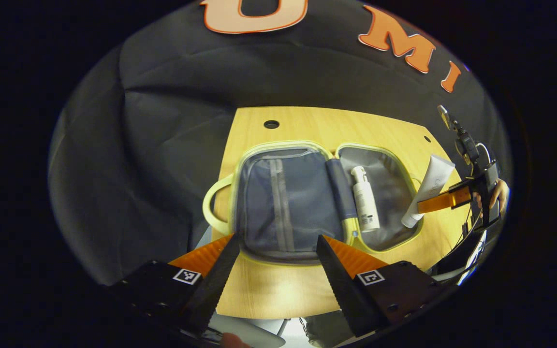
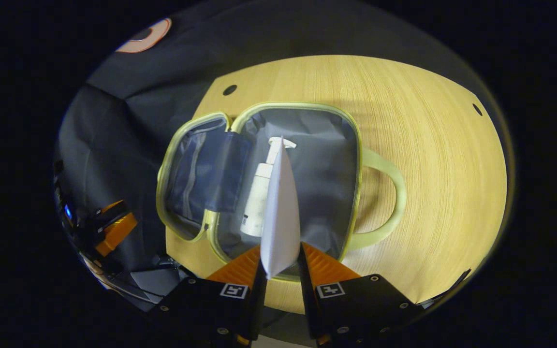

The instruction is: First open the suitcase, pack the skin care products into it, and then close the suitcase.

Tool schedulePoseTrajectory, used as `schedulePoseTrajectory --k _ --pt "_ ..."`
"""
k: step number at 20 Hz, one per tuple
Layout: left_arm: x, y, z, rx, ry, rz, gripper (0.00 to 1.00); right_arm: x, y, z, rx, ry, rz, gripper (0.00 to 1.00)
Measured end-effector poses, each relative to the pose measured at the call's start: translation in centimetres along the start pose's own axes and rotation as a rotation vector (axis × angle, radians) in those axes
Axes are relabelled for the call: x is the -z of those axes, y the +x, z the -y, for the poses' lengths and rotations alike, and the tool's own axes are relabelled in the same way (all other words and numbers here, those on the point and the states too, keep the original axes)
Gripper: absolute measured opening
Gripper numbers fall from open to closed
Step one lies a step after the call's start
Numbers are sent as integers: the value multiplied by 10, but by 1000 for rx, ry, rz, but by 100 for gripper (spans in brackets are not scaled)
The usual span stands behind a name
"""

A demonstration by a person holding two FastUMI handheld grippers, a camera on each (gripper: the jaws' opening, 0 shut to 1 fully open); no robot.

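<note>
Over the open suitcase (image 2: 307,159), the right gripper (image 2: 281,263) is holding a white tube (image 2: 281,208) pinched by its flat end, both fingers pressing on it, nozzle end pointing away toward 12 o'clock in the right gripper view. So we're mid-packing: the case is already unzipped and laid flat, and a white pump bottle (image 2: 258,198) is lying in the same half the tube hangs above. From the left gripper view the tube (image 1: 431,186) crosses that half's rim at about 3 o'clock, with the right gripper (image 1: 445,200) and the hand (image 1: 498,193) holding it just beyond.

The left gripper (image 1: 278,263) has its jaws spread wide with nothing between them, sitting off the near edge of the mesh-pocket half (image 1: 281,203).

My guess for the next move: lower the tube so it lands beside the bottle, not on top of it, then let go. There's free lining toward the handle (image 2: 385,198) side, so nudging it that way looks safest. After that it's just folding one half over and closing up, and the idle left gripper looks well placed to help.

Surface (image 2: 428,145) is a pale wood-grain top with a few small round holes (image 2: 229,90) near the far edge. Black cloth wall (image 1: 172,121) drapes behind and to one side.
</note>
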State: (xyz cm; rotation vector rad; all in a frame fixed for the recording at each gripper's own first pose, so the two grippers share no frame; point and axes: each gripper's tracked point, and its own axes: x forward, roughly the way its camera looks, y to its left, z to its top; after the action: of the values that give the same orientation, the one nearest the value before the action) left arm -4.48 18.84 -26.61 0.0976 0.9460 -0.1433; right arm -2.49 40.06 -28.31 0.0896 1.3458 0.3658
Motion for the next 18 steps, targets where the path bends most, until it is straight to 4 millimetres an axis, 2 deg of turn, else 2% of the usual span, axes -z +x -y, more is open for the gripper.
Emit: schedulePoseTrajectory --k 3,4,6,9,10,11,14,18 --pt "14 -2 -14 -18 -17 -17 100 -6 21 7 32 21 -21 37" --pt "18 -2 -17 -19 -22 -25 100 -7 25 7 32 30 -21 33" --pt "25 2 -21 -21 -32 -35 100 -12 28 2 22 48 -8 39" --pt "25 1 -22 -25 -44 -33 100 -24 21 -7 -9 76 29 51" --pt "23 1 -22 -24 -47 -29 100 -26 21 -8 -15 75 46 62" --pt "23 -2 -21 -23 -50 -27 100 -29 19 -10 -26 68 60 96" --pt "24 -3 -24 -31 -60 -26 100 -28 16 -13 -23 41 87 96" --pt "25 -6 -36 -53 -82 -11 100 -36 6 -14 -15 15 158 96"
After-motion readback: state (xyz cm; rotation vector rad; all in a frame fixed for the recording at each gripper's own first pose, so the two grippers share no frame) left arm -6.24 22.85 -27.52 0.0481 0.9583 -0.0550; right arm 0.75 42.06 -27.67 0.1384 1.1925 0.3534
